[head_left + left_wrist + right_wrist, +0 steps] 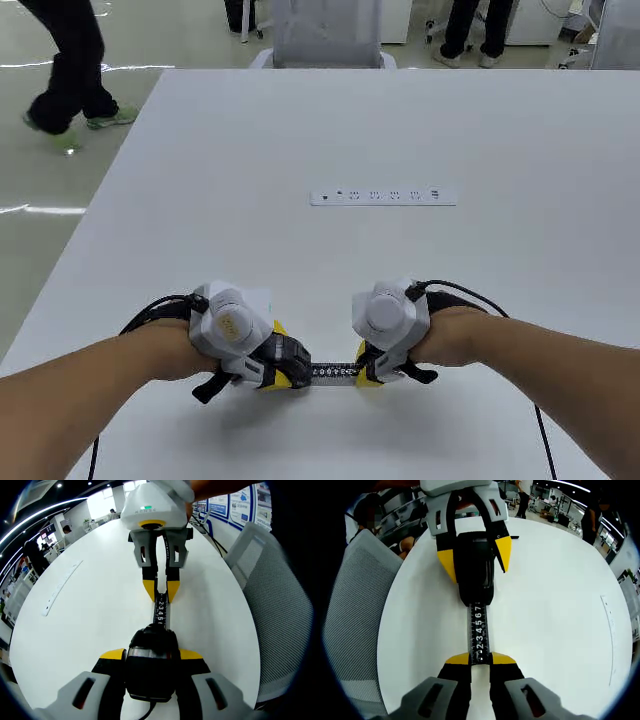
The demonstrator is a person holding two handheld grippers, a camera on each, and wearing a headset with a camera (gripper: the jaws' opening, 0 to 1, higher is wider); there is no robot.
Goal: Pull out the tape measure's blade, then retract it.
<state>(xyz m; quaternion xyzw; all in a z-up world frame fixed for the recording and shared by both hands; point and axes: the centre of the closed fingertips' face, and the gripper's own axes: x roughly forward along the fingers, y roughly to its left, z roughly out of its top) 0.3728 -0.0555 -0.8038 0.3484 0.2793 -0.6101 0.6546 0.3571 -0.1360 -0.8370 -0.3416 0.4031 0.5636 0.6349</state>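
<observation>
A black tape measure case [289, 362] [151, 660] [476, 572] sits between the yellow-tipped jaws of my left gripper [276, 366] [152, 654] [474, 555], which is shut on it just above the white table [330, 150]. A short length of dark blade [334, 371] [161, 612] [478, 632] with white numbers runs from the case to my right gripper [364, 375] [479, 658] [159, 591]. The right gripper is shut on the blade's end. The two grippers face each other near the table's front edge.
A white power strip [383, 197] [61, 587] [608, 640] lies flat at the table's middle. A grey mesh chair [325, 35] stands at the far edge, another [280, 605] beside me. People walk on the floor beyond the table [65, 70].
</observation>
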